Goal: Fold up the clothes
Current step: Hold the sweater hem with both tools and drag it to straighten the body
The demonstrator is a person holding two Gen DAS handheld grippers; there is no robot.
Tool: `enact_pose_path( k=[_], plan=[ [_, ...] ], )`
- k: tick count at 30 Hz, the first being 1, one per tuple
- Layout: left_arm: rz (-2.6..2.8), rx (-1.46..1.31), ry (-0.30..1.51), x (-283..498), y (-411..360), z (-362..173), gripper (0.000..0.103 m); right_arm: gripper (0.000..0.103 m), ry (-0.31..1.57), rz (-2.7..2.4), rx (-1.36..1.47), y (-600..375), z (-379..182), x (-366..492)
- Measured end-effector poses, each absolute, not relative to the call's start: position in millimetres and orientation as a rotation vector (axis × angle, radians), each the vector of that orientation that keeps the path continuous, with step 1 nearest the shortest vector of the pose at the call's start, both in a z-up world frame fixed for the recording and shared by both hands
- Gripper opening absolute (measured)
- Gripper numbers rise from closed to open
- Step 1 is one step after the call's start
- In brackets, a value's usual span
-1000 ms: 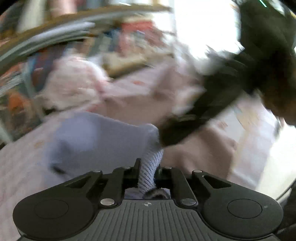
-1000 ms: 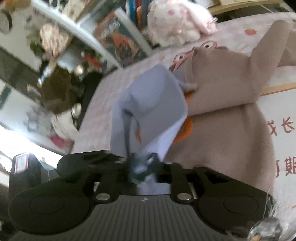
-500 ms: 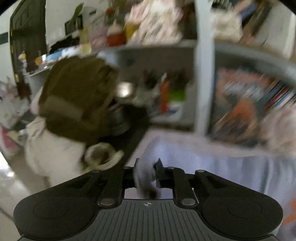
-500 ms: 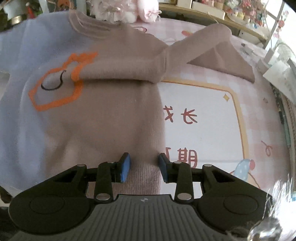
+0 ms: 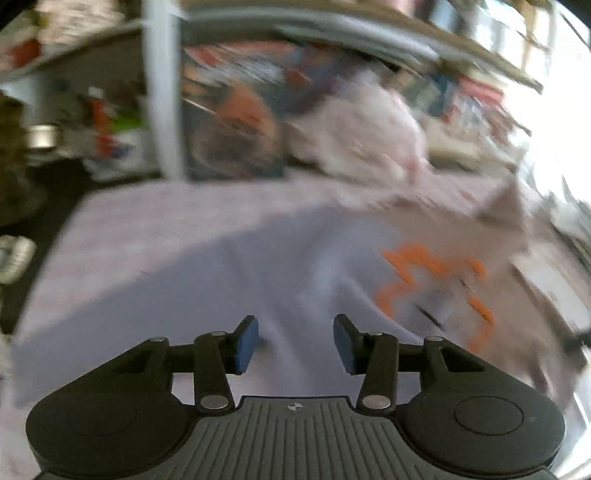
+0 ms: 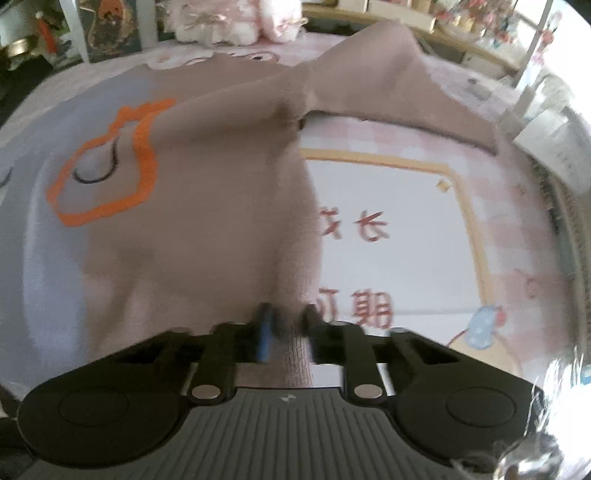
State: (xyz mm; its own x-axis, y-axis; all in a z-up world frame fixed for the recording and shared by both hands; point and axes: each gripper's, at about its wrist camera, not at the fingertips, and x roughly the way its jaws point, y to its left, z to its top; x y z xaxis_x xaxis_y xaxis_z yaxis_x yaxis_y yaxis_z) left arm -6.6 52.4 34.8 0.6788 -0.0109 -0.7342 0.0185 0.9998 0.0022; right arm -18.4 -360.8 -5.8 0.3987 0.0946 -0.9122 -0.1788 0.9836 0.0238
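Note:
A sweater (image 6: 207, 221), half lavender and half taupe with an orange outline drawing (image 6: 107, 162), lies spread flat. One taupe sleeve (image 6: 388, 74) is folded across toward the far right. My right gripper (image 6: 287, 328) is at the near ribbed hem (image 6: 291, 354), its fingers pinched on the cloth and blurred by motion. In the left wrist view the same sweater (image 5: 258, 266) shows its lavender side. My left gripper (image 5: 295, 343) hovers just over it, wide open with nothing between its blue pads.
The sweater rests on a pink checked mat (image 6: 406, 192) printed with red characters. A pink-and-white plush toy (image 6: 236, 22) sits at the far edge. Cluttered shelves with a white post (image 5: 162, 92) stand behind. White boxes (image 6: 546, 140) line the right side.
My left gripper let go of the lavender cloth and now stands open over the flat sweater. My right gripper, open around the hem half a second ago, has closed on it.

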Motion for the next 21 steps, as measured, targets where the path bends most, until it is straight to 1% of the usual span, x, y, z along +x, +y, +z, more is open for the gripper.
enact_pose_path(
  k=[3, 6, 10, 14, 19, 21],
  plan=[
    [-0.143, 0.009, 0.84, -18, 22, 25, 0.046, 0.009, 1.181, 0.261, -0.039, -351, 2, -27],
    [-0.269, 0.008, 0.853, -30, -8, 15, 0.046, 0.009, 1.161, 0.444, 0.053, -338, 17, -43],
    [-0.187, -0.009, 0.893, -28, 7, 6, 0.046, 0.009, 1.17, 0.361, 0.011, -338, 12, -48],
    [-0.156, -0.028, 0.914, -30, 17, -1, 0.046, 0.009, 1.18, 0.287, 0.056, -355, 4, -48],
    [-0.148, -0.043, 0.948, -27, 8, -11, 0.047, 0.009, 1.17, 0.215, 0.089, -370, -4, -45],
    [-0.129, -0.035, 0.944, -26, 4, -13, 0.044, 0.009, 1.158, 0.203, 0.102, -374, -5, -43]
  ],
)
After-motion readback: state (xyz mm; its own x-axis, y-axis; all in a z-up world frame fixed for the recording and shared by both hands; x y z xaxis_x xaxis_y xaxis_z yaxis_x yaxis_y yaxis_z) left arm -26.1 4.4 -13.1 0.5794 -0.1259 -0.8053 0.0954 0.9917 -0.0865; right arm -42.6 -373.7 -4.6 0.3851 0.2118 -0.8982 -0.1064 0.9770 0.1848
